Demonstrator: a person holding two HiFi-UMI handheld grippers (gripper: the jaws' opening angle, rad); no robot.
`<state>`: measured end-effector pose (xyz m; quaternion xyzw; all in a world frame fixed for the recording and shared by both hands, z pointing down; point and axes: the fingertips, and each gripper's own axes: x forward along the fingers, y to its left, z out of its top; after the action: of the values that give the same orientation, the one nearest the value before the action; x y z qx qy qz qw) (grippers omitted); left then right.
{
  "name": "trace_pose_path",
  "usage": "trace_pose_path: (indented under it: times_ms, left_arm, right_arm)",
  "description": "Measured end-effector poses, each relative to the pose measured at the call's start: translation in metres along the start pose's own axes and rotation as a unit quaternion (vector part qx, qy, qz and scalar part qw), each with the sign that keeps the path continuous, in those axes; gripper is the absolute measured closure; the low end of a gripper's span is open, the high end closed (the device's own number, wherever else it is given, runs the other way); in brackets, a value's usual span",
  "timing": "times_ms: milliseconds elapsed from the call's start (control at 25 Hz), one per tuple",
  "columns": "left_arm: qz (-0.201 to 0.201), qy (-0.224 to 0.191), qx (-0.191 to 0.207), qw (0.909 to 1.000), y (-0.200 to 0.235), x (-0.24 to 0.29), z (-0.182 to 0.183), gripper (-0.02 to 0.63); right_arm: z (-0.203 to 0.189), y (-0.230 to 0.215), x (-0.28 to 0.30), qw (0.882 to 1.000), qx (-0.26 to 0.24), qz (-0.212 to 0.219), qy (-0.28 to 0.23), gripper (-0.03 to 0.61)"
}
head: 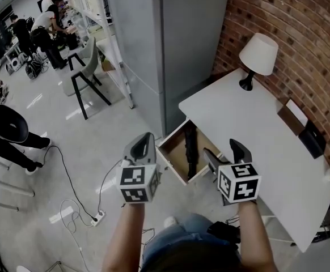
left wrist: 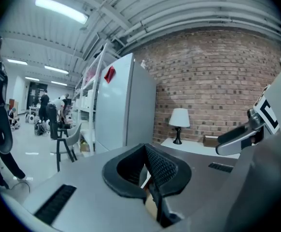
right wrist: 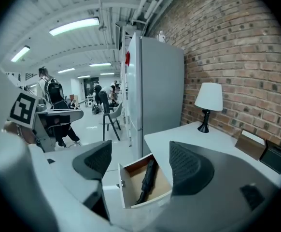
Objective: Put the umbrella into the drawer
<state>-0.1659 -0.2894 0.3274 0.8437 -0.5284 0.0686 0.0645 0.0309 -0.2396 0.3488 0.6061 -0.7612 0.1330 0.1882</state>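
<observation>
umbrella [head: 191, 149] lies in open drawer [head: 171, 163], 12 o'clock of both grippers | left gripper [head: 144, 144] closed on nothing, right gripper [head: 226, 152] wide, empty | I'd push the drawer front squarely to shut it, jaws clear of the umbrella

Head cam steeply down over drawer [head: 175, 151]; all 3 cams share lamp [head: 258, 54].
</observation>
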Motion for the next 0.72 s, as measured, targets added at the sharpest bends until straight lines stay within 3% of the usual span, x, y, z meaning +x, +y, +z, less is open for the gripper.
trace_pose_path:
  times_ms: [200,520,720]
  left_arm:
    - [0.010,-0.045,0.033,0.9984,-0.019,0.001,0.039,0.611]
    - [0.011,-0.096,0.115,0.9887,-0.062,-0.001,0.101,0.611]
    - [0.011,-0.133,0.136,0.9817,-0.077,-0.012,0.134,0.612]
  right_arm:
    - [0.022,-0.018,-0.026,0.998,-0.040,0.008,-0.057,0.210]
    - [0.062,-0.058,-0.061,0.995,-0.027,0.003,-0.097,0.217]
    - [0.098,-0.071,-0.092,0.987,-0.037,-0.008,-0.155,0.312]
